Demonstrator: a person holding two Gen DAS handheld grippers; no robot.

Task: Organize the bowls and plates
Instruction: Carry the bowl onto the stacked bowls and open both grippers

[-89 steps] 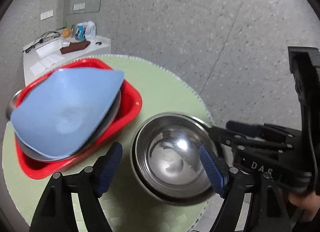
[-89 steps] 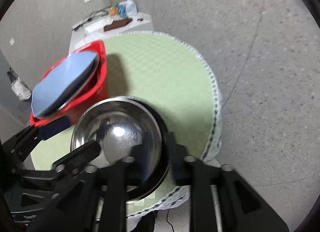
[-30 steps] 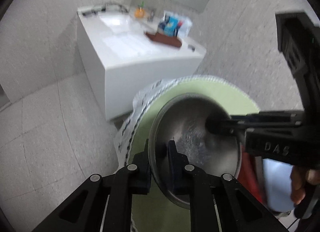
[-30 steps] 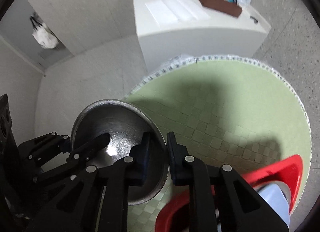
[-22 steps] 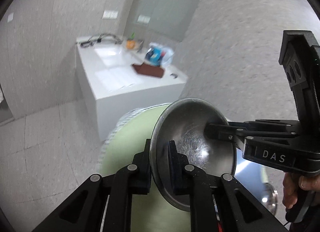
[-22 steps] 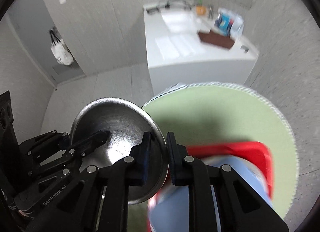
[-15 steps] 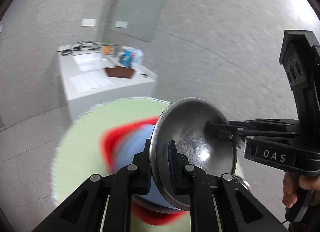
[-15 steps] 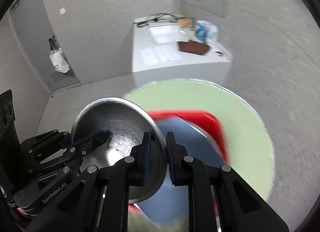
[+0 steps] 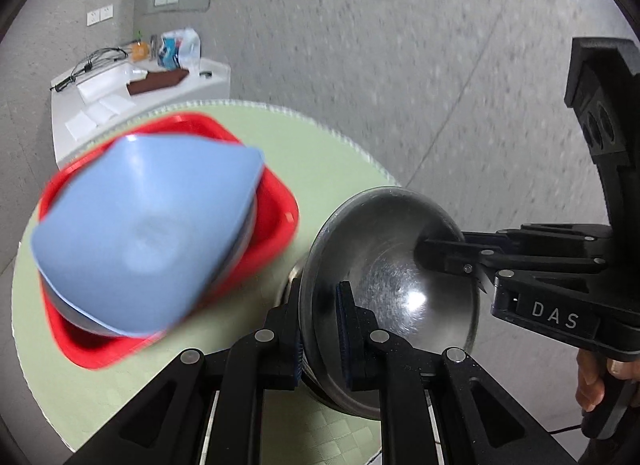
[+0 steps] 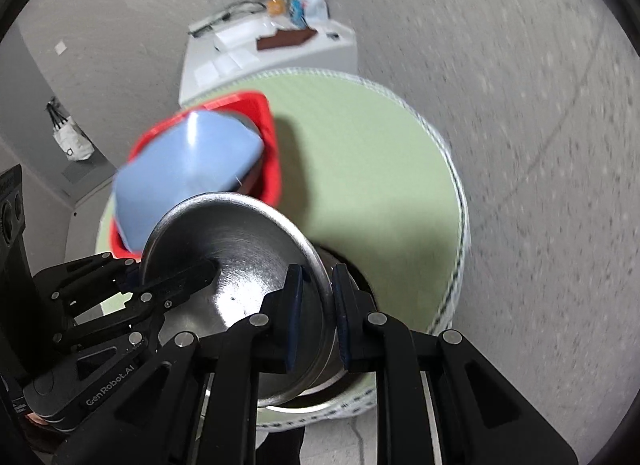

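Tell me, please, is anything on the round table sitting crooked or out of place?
Yes. The blue dish lies tilted on top of the stack in the red tub, its corner sticking out past the tub's rim, not nested flat. The steel bowl is held by both tools, left tool and right tool, on opposite rims.

Steel bowl, lower centre: brushed metal, fine scratches, bright glint. Blue dish, left: smooth matt plastic. Red tray beneath: glossy plastic. Round table cover: matt green, checked weave. Floor, upper right: speckled grey, matt.
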